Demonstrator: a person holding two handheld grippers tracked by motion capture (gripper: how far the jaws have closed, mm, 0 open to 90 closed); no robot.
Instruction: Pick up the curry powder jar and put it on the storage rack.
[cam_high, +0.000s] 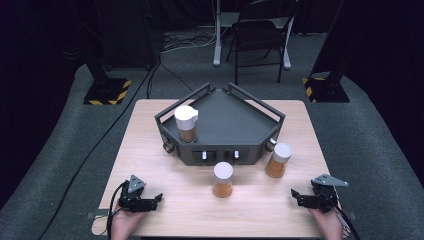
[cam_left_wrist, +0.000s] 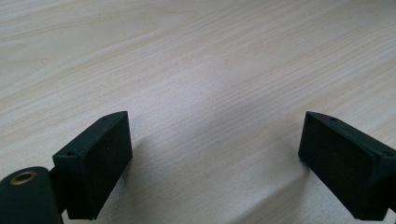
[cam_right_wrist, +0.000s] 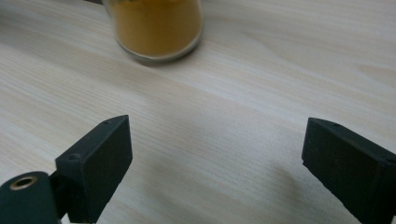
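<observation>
Both grippers rest low on the table (cam_high: 150, 210), jaws wide and empty. The right gripper (cam_right_wrist: 217, 163) faces a jar (cam_right_wrist: 156, 28), probably the middle one, ready to grab it.

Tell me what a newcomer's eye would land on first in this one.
Probably the dark grey angular metal rack at the middle of the pale wooden table, with one white-capped glass jar of orange powder standing in its left corner. Two more white-lidded jars of orange powder stand on the table before it, one central, one further right. Both open grippers, left and right, rest near the front edge.
</observation>
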